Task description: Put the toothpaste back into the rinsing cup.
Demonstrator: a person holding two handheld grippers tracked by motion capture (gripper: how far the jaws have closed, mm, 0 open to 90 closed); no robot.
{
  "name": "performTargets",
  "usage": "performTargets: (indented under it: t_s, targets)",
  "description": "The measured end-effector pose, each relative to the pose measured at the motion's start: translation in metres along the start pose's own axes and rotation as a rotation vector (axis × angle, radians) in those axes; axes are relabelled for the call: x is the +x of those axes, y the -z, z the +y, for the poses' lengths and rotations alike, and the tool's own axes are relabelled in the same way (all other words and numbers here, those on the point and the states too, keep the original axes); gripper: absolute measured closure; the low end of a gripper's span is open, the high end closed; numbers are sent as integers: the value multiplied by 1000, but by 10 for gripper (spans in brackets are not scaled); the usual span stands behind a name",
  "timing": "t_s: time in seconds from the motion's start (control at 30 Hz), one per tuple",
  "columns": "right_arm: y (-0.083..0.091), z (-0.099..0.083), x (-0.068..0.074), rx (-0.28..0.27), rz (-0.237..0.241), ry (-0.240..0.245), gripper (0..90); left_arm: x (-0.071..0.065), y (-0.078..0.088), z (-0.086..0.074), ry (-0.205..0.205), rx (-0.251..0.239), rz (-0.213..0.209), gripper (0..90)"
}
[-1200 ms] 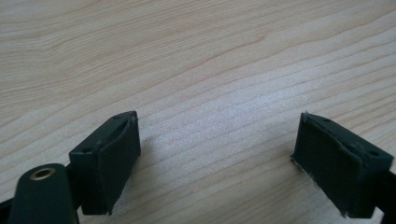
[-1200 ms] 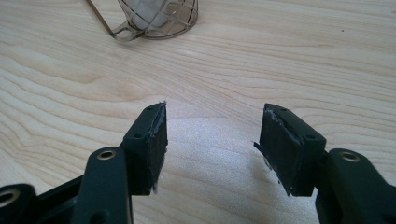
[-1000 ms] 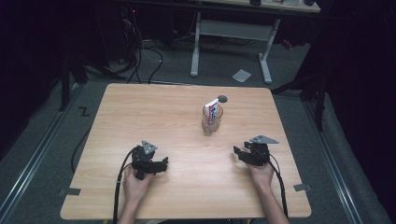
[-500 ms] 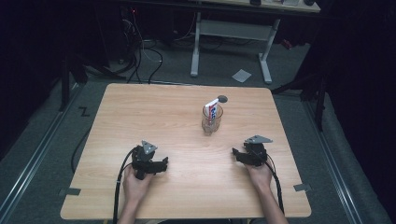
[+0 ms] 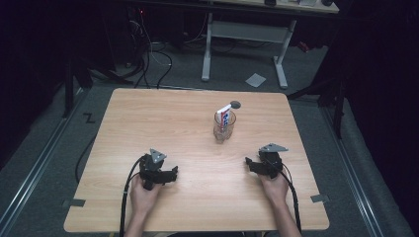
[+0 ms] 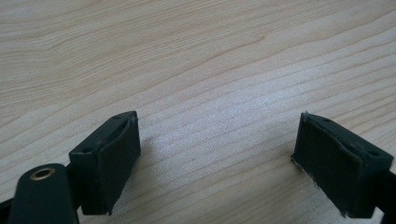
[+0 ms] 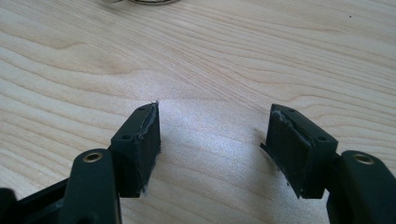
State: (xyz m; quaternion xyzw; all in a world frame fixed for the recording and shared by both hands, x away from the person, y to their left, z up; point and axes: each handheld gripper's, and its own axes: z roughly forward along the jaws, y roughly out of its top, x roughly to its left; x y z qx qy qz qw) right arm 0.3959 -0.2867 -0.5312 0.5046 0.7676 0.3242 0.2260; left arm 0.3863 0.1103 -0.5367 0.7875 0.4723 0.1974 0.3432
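Observation:
A clear glass cup point(image 5: 224, 131) stands upright just right of the table's middle, with a red, white and blue tube point(image 5: 225, 114) leaning in it. My left gripper point(image 5: 173, 174) rests near the front left, its jaws pointing right. In the left gripper view it point(image 6: 217, 123) is open over bare wood. My right gripper point(image 5: 248, 163) rests at the front right, jaws pointing left, in front of the cup. Its jaws point(image 7: 215, 112) have just been opening and stand wide with nothing between them. The cup's base point(image 7: 140, 1) peeks in at the top edge of the right gripper view.
A small dark round thing point(image 5: 235, 104) lies on the wooden table point(image 5: 163, 118) just behind the cup. Cables trail from both grippers off the front edge. Beyond the far edge are a white desk frame point(image 5: 244, 34) and floor cables.
The right gripper has turned slightly in the hand, its grey plate shifting a little left. The left gripper, the cup and the tube have stayed put.

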Motion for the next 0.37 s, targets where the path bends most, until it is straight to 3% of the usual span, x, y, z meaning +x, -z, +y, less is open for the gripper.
performTargets:
  t_s: [0.37]
  targets:
    - [0,0,0,1,2,1,348,0,0,0,1,-1,0,148]
